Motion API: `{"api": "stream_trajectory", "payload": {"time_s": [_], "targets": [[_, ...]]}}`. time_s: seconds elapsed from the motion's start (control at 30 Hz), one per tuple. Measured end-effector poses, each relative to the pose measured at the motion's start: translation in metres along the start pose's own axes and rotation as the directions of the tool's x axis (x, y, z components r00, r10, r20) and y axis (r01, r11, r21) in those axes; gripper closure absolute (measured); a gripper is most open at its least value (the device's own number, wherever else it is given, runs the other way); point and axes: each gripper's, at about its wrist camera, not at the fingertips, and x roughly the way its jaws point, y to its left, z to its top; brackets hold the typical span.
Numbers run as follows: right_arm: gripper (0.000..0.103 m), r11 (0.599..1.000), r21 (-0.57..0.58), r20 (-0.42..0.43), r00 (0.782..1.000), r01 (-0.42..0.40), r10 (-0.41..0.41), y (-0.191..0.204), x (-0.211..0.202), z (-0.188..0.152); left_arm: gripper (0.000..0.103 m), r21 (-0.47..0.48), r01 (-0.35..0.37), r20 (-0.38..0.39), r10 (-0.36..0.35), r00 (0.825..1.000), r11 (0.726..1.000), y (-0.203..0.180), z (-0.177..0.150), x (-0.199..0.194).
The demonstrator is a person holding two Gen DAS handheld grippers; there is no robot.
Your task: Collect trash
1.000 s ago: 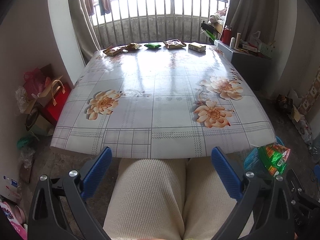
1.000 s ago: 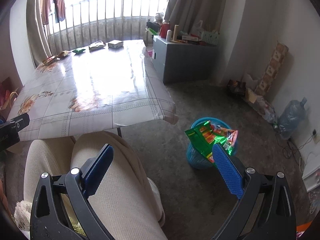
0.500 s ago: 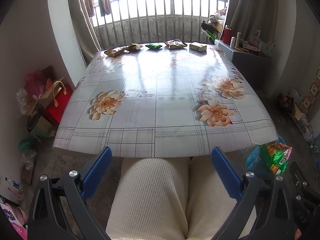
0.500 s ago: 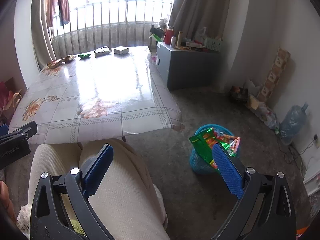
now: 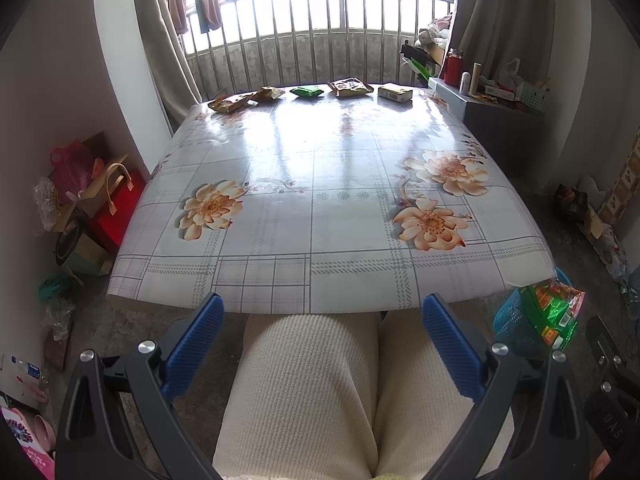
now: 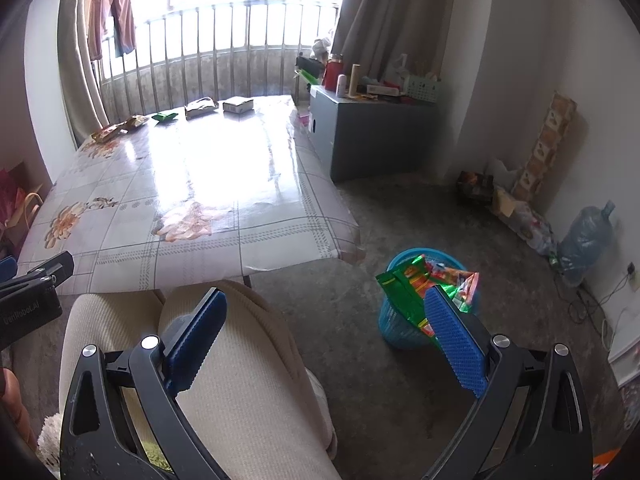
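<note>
Both grippers (image 5: 320, 322) (image 6: 326, 316) gaping, empty; overstuffed basket (image 6: 394, 326) at four o'clock, wrappers (image 6: 404, 288) liable to spill.

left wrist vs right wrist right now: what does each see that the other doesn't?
Left wrist only: the red gift bag and clutter on the floor by the left wall.

Right wrist only: the water jug and cables by the right wall, plus the left gripper's side at the frame edge.

Both: the table, five packets lined up along its far edge, e.g. the green packet, the blue basket holding wrappers, the grey cabinet, and an open, empty gripper.
</note>
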Motion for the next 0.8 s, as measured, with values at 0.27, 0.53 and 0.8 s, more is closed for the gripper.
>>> {"api": "stream_trajectory", "payload": {"time_s": [0.27,0.53,0.8], "targets": [[0.008,1.0,0.005,0.002,1.0,-0.003,0.003,-0.0008,-0.0008,0.0002,0.006,0.003,-0.001,0.0,0.001,1.0,1.0,-0.0007,-0.0008,-0.0002],[0.008,1.0,0.01,0.003,1.0,-0.005,0.005,-0.0001,-0.0017,0.0006,0.006,0.009,-0.003,-0.005,0.003,1.0,1.0,-0.0032,-0.002,0.001],[0.008,1.0,0.006,0.003,1.0,-0.006,0.006,0.0017,-0.0021,0.0015,0.006,0.019,-0.008,-0.01,0.008,1.0,1.0,-0.0057,-0.0017,0.0024]]}}
